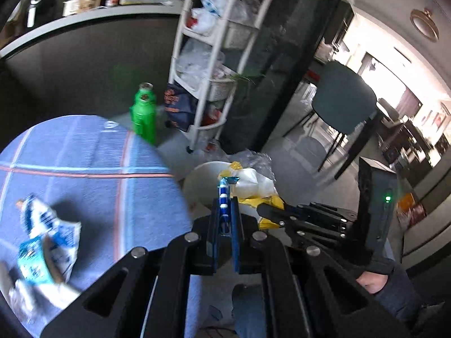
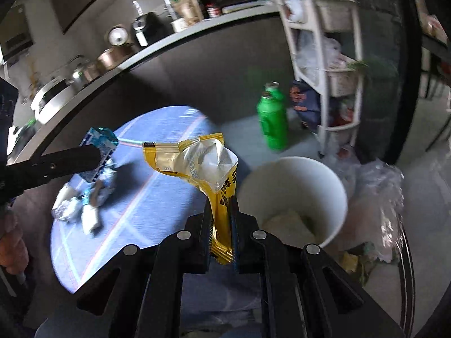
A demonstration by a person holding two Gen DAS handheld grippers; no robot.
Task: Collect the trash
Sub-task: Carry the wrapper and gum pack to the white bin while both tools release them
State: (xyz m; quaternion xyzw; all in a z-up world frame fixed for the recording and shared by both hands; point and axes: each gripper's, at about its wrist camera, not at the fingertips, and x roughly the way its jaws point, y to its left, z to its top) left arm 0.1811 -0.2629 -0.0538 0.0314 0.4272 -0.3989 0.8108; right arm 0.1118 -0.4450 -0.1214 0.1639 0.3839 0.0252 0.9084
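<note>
My left gripper (image 1: 225,211) is shut on a blue and white wrapper (image 1: 224,194), held in the air near the rim of a white bin (image 1: 197,180). It also shows in the right wrist view (image 2: 98,152), still holding that wrapper (image 2: 100,143). My right gripper (image 2: 222,214) is shut on a yellow snack wrapper (image 2: 203,163), held just left of the white bin (image 2: 293,180). In the left wrist view the right gripper (image 1: 270,214) holds the yellow wrapper (image 1: 248,183) over the bin. More blue and white wrappers (image 1: 45,239) lie on the round blue table (image 1: 93,155), also in the right wrist view (image 2: 84,200).
A green bottle (image 1: 145,112) stands on the floor beyond the table, next to a white rack (image 1: 208,56) of plastic bags. A clear plastic bag (image 2: 380,205) lies right of the bin. A dark chair (image 1: 344,98) stands at the right. A long counter (image 2: 112,64) with kitchenware runs behind.
</note>
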